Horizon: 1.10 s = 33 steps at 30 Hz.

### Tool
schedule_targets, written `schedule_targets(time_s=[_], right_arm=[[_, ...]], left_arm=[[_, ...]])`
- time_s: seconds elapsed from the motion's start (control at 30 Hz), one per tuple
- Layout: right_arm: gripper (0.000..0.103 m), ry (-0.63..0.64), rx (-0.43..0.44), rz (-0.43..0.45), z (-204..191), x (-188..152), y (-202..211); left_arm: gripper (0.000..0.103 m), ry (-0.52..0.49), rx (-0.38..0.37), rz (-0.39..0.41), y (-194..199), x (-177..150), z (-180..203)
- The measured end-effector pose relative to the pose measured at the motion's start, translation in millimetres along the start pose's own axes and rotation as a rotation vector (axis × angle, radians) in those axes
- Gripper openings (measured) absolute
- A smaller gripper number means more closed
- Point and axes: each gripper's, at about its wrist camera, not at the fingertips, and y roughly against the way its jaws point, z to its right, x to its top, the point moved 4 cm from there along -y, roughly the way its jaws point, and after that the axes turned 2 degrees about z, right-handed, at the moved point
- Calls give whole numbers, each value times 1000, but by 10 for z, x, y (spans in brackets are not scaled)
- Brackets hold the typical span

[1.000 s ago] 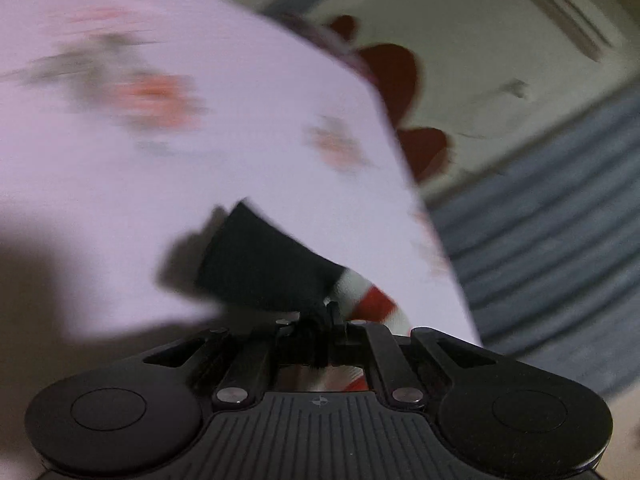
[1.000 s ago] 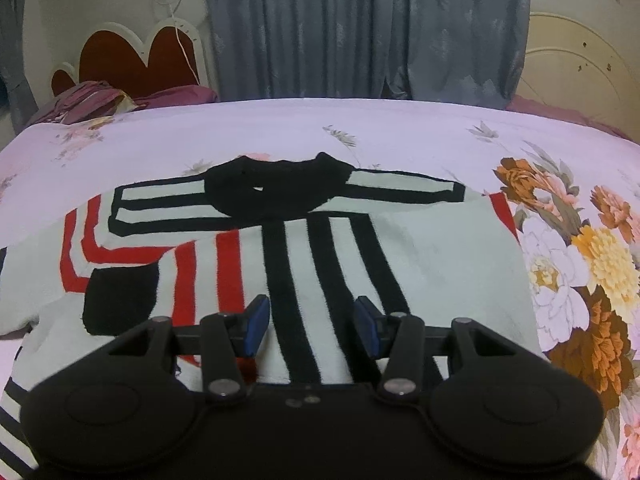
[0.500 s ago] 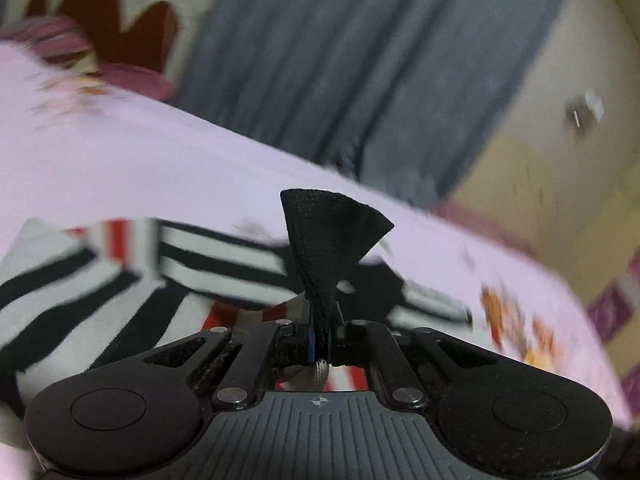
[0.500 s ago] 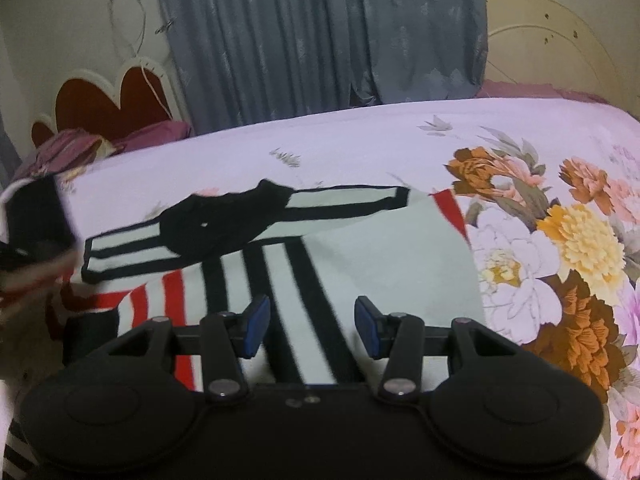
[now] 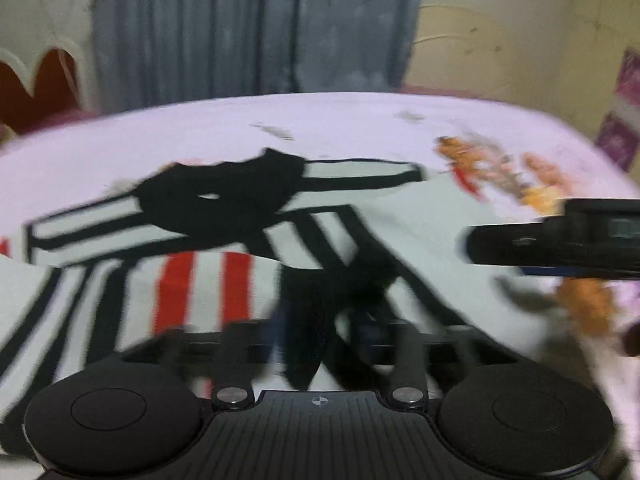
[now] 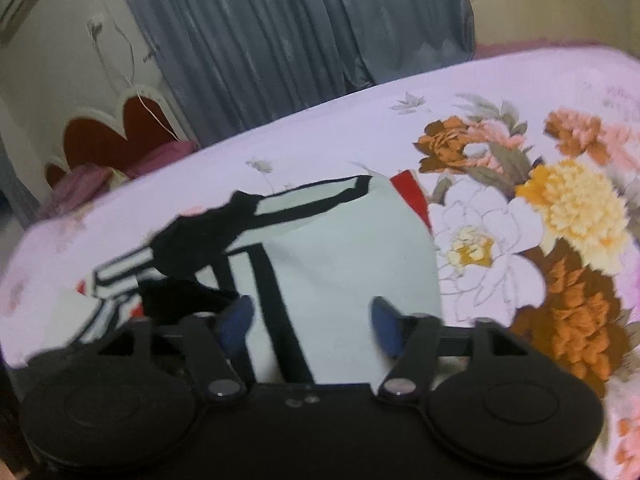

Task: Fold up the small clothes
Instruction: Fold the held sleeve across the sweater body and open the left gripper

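A small white sweater (image 5: pixel 408 224) with black and red stripes and a black collar (image 5: pixel 224 196) lies spread on the bed; it also shows in the right wrist view (image 6: pixel 344 264). My left gripper (image 5: pixel 324 336) hangs low over the sweater's front; the view is blurred, its jaws look spread, and the black sleeve cuff (image 5: pixel 304 320) lies between them. My right gripper (image 6: pixel 312 320) is open and empty over the sweater's white right part. It shows at the right edge of the left wrist view (image 5: pixel 560 240).
The bed has a pink floral sheet (image 6: pixel 560 208). A red and white headboard (image 6: pixel 108 136) and pink pillows (image 6: pixel 88 180) stand at the far left. Grey curtains (image 6: pixel 280 40) hang behind the bed.
My left gripper carried the black cuff across over the sweater's body, came down, and its jaws have spread. My right gripper drifted right and tilted, staying open.
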Motion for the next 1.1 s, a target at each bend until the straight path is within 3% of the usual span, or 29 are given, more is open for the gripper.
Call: schedule_targets(time_s=[0.03,0.17,0.3,0.4,0.47,0.5,0.53,0.63,0.73,0.83,0.93,1.1], right_arm=[[69,-18,16,-10,-5,4,-32],[69,-71,74,-36,-75,11,-126],[68,-100,108,-112,-148,-62,-288],[60,-56,89,-157,-265,-139,-444],[45,24,61,-154,-396,-148,-512],[30,62,46,-157,-456,-146,-536],[7,133,29,-155,-547,-141,-556],[3,388,-81,-101,-785,-125,-464],[3,493,-159,-31,-784,-91,-249],[3,487,-200,-48,-634,-137,-271],[3,468,-200,-99,-546,-232,-438],[3,462,-192,-83,-540,-206,-392]], left_arm=[[71,23,-22,14,75,-5,-25],[71,109,-23,109,528,-65,-332],[71,231,137,158,891,-222,-983],[69,286,230,146,961,-326,-1418],[62,317,264,120,934,-381,-1621],[59,326,275,103,892,-402,-1683],[58,328,281,91,870,-421,-1726],[58,282,305,71,840,-437,-1709],[58,230,287,68,824,-446,-1615],[58,187,288,-6,670,-527,-1577],[58,189,279,-3,667,-520,-1598],[58,128,292,3,561,-336,-1659]])
